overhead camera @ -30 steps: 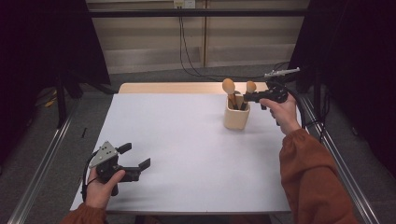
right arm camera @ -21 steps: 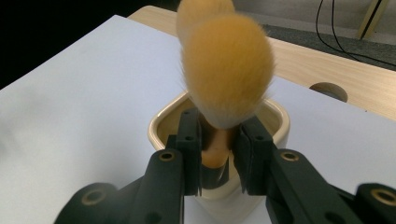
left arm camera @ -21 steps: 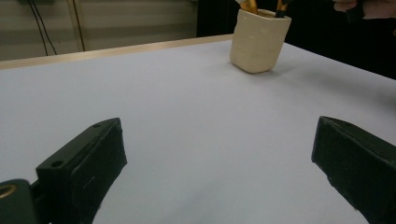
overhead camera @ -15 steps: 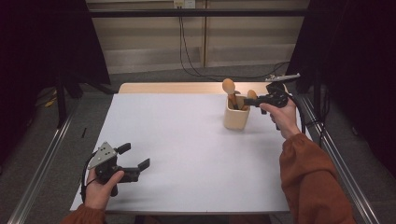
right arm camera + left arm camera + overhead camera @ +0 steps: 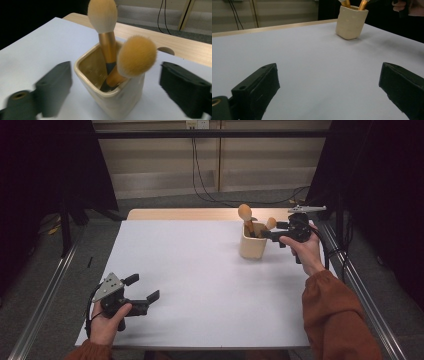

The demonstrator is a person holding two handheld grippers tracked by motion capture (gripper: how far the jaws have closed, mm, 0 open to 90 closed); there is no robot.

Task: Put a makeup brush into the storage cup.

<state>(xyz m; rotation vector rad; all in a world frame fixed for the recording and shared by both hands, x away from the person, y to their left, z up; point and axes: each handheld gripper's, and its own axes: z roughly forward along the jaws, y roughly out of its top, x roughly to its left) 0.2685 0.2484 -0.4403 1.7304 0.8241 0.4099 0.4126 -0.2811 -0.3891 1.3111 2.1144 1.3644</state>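
Note:
A cream cup (image 5: 251,247) stands on the white table (image 5: 200,270) at the far right and holds two makeup brushes. The taller brush (image 5: 244,213) rises above the shorter brush (image 5: 270,223). My right gripper (image 5: 266,234) hovers at the cup's right rim, and its jaws have just been opening. In the right gripper view the shorter brush (image 5: 136,56) leans in the cup (image 5: 110,100) beside the taller brush (image 5: 102,15), between the spread jaws of the right gripper (image 5: 116,75), whose pads do not touch it. My left gripper (image 5: 142,287) rests open and empty at the front left.
A bare wooden strip (image 5: 190,214) runs along the table's far edge, with cables (image 5: 200,175) on the floor behind it. Metal rails (image 5: 360,290) flank the table. From the left gripper view, the cup (image 5: 350,22) is far ahead of the left gripper (image 5: 332,85).
The right gripper's jaws have spread apart and let go of the shorter brush, which has sunk lower into the cup. The left hand has not moved.

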